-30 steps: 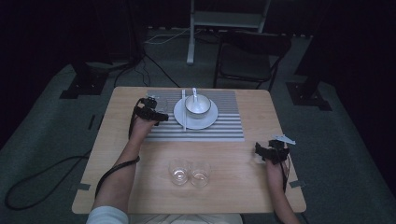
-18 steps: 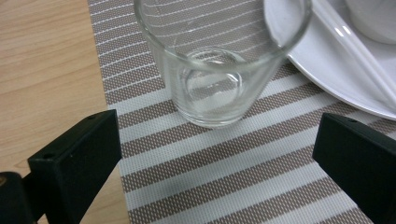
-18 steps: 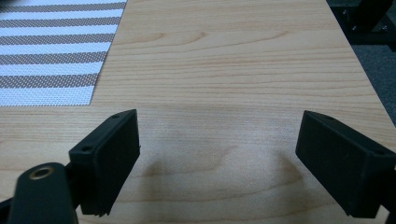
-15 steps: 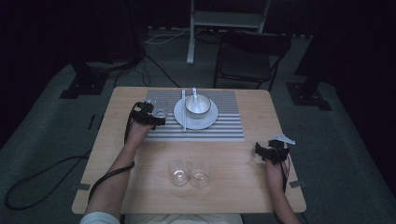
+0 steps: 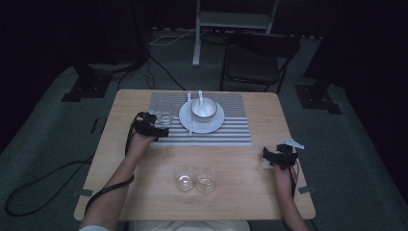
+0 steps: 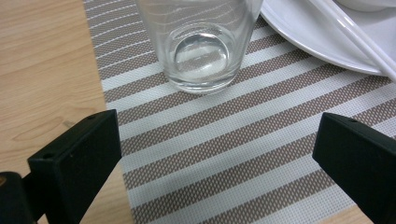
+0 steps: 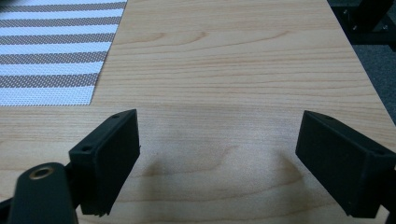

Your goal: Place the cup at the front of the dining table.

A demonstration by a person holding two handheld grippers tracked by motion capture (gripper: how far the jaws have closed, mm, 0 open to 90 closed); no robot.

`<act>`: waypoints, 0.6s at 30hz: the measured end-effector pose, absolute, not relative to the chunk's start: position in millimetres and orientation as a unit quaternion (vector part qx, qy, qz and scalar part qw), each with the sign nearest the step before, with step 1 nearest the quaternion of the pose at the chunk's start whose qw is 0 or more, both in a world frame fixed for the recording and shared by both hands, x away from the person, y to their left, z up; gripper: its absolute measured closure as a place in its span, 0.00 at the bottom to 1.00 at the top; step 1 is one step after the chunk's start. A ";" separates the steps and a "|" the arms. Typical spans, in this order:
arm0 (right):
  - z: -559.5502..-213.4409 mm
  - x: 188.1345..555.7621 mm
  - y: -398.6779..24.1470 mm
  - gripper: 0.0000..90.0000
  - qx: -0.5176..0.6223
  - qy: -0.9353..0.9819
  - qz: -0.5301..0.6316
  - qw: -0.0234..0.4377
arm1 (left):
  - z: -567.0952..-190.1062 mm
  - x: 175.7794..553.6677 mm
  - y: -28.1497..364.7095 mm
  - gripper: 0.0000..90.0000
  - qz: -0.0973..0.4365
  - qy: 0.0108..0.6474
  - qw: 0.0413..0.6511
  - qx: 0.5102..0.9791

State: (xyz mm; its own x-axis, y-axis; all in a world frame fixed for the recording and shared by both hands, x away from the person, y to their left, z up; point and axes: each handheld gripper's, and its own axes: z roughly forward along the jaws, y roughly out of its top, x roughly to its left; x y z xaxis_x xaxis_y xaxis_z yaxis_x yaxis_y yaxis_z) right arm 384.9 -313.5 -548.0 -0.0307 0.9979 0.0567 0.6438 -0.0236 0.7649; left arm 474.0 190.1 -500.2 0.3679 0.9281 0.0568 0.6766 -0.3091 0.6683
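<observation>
Now, the left gripper [image 6: 215, 163] has its jaws wide apart just before a glass [image 6: 201, 44] upright on the striped mat [image 6: 243, 140] beside the plate [image 6: 317, 42], probably light, slippery and fragile, best taken low around the wall, while the right gripper [image 7: 217, 163] hangs equally wide over bare table [image 7: 233, 60].

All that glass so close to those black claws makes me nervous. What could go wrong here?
The open left gripper sits just short of the clear drinking glass on the striped placemat; a careless push could knock it into the white plate beside it. The two empty glass tumblers stand touching near the person's left forearm, which could bump them.
</observation>
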 end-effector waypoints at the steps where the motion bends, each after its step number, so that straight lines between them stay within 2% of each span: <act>1: -548.0 384.9 -313.6 0.14 0.639 0.642 0.321 0.276 | -499.3 471.5 190.6 0.02 0.225 0.514 0.287 0.777; 6: -548.0 384.8 -313.6 0.14 0.639 0.642 0.322 0.275 | -497.4 460.0 193.6 0.02 0.246 0.507 0.293 0.773; 18: -548.0 384.8 -313.8 0.14 0.639 0.642 0.323 0.274 | -503.3 444.6 203.1 0.02 0.233 0.507 0.311 0.770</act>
State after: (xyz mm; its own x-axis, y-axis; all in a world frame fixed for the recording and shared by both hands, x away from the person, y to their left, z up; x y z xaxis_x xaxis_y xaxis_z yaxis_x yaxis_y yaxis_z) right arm 384.8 -313.8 -548.0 -0.0326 0.9977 0.0602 0.6439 -0.0251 0.7647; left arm 444.6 203.1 -503.3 0.3781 0.9248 0.0436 0.6347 -0.2932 0.7150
